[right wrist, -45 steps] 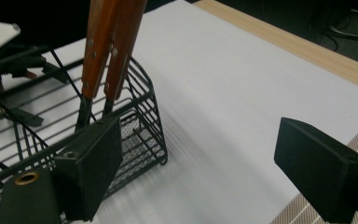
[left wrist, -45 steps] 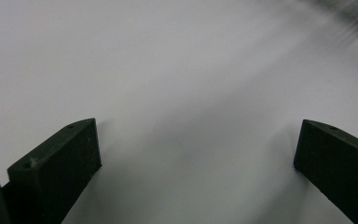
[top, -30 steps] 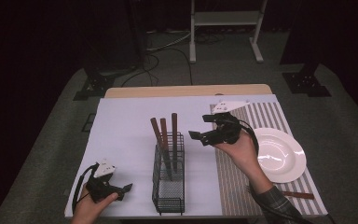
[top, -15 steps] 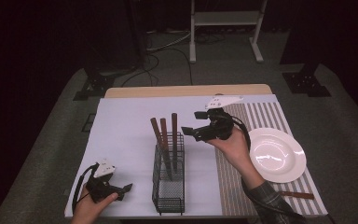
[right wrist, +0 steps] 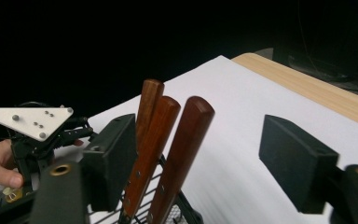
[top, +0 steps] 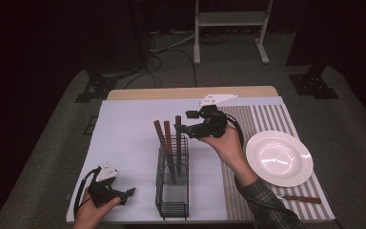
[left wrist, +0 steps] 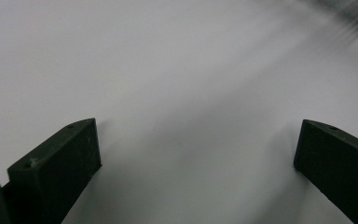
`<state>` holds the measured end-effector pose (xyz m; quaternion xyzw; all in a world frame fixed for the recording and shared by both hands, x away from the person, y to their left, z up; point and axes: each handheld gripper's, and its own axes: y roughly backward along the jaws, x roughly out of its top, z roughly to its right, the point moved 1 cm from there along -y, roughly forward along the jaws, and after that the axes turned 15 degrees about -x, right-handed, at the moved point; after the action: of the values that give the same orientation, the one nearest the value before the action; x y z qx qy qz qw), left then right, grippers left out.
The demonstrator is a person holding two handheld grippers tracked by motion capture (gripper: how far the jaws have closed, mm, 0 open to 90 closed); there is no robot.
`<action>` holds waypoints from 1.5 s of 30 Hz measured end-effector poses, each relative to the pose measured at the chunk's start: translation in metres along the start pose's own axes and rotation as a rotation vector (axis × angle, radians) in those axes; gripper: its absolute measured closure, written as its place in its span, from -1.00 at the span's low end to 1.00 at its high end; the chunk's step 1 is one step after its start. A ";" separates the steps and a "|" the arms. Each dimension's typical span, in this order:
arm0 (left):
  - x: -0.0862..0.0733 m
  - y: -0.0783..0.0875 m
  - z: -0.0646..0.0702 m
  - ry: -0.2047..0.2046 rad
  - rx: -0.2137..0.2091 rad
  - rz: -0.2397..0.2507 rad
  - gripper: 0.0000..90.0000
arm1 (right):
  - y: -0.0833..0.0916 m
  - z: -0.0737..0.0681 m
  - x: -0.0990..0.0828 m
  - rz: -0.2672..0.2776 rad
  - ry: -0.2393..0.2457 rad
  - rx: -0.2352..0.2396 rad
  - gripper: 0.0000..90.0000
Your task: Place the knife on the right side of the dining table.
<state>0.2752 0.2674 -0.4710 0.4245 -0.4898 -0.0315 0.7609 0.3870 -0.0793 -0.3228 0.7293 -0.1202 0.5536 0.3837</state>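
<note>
A black wire basket (top: 172, 191) stands at the table's front centre with three brown wooden handles (top: 177, 138) sticking up out of it. My right gripper (top: 185, 121) is held level at the handle tops, pointing left. In the right gripper view (right wrist: 200, 140) the handles (right wrist: 186, 140) rise between the jaws, nearer the left one. The jaws have just been closing, and the pads do not press on the wood. My left gripper (top: 128, 192) rests at the front left, open over bare white cloth (left wrist: 196, 154).
A white plate (top: 279, 157) lies on the striped placemat (top: 262, 119) at the right. A wooden-handled knife (top: 300, 198) lies in front of the plate. White cloth (top: 124, 138) covers the table's left and middle.
My right gripper has moved left to the handle tops, and its jaws stand narrower. The left gripper has not moved.
</note>
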 end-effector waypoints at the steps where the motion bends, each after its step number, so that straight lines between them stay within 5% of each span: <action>1: 0.000 0.000 0.000 0.000 0.000 0.001 -1.00 | -0.002 0.000 0.000 0.000 0.002 0.003 -0.34; 26: 0.000 0.000 0.000 0.000 0.000 0.000 -1.00 | -0.020 -0.001 0.000 0.001 -0.058 0.065 0.58; 37: 0.000 0.000 0.000 0.000 0.000 0.000 -1.00 | -0.012 -0.004 0.000 0.001 -0.080 0.112 0.64; 45: 0.000 0.000 0.000 0.000 0.000 0.000 -1.00 | 0.005 -0.012 0.000 0.000 -0.038 0.167 0.68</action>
<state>0.2752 0.2673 -0.4710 0.4246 -0.4897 -0.0313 0.7608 0.3752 -0.0739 -0.3191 0.7692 -0.0809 0.5478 0.3189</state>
